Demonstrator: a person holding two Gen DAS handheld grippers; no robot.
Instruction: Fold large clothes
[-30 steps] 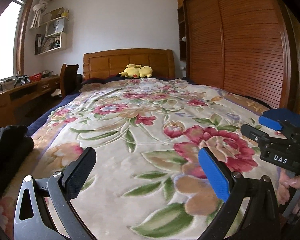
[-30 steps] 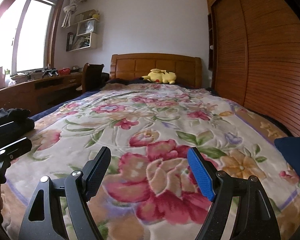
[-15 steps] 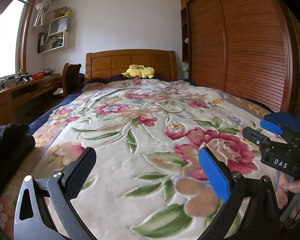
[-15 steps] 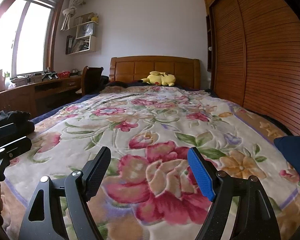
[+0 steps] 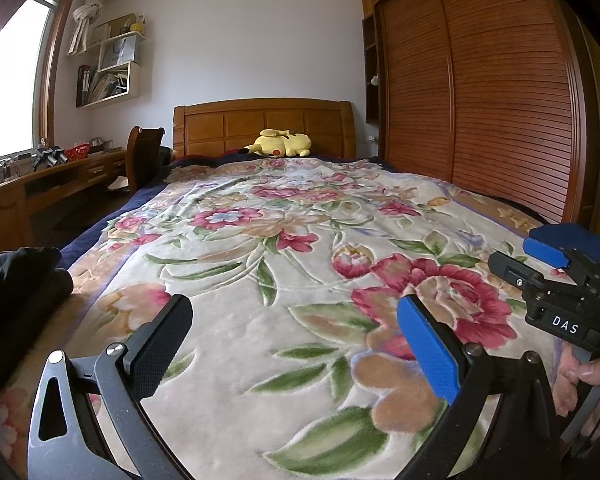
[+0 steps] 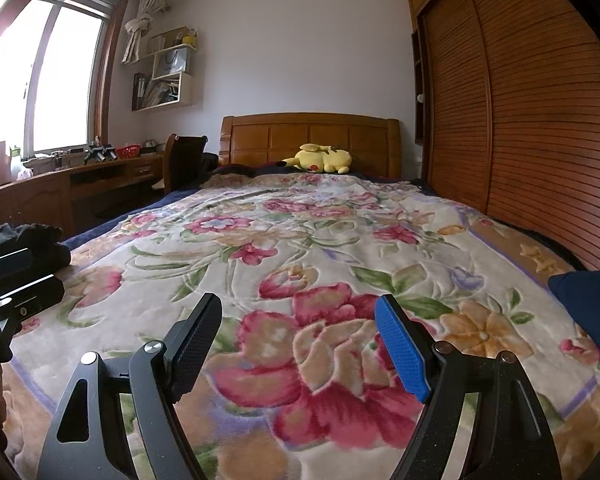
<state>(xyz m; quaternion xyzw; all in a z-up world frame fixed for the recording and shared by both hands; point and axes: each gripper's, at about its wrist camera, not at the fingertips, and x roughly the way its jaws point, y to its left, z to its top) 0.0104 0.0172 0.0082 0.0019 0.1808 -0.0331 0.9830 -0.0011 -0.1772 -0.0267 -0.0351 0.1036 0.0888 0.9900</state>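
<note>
A dark garment [image 5: 18,280] lies bunched at the bed's near left edge and shows again as the dark garment [image 6: 28,240] in the right wrist view. A dark blue cloth [image 6: 588,304] lies at the near right edge. My left gripper [image 5: 296,340] hovers open over the floral blanket [image 5: 260,248], with nothing between its fingers. My right gripper [image 6: 298,340] stands open over a red flower on the blanket [image 6: 300,240], also empty. In the left wrist view the right gripper [image 5: 520,258] sits at the right edge, held by a hand [image 5: 584,376]. The left gripper [image 6: 20,274] shows at the left edge beside the dark garment.
A yellow plush toy [image 5: 280,146] lies by the wooden headboard [image 5: 260,120]. A slatted wooden wardrobe [image 5: 500,100] runs along the right of the bed. A wooden desk [image 6: 60,188] with small items and a chair [image 6: 184,160] stand on the left under the window.
</note>
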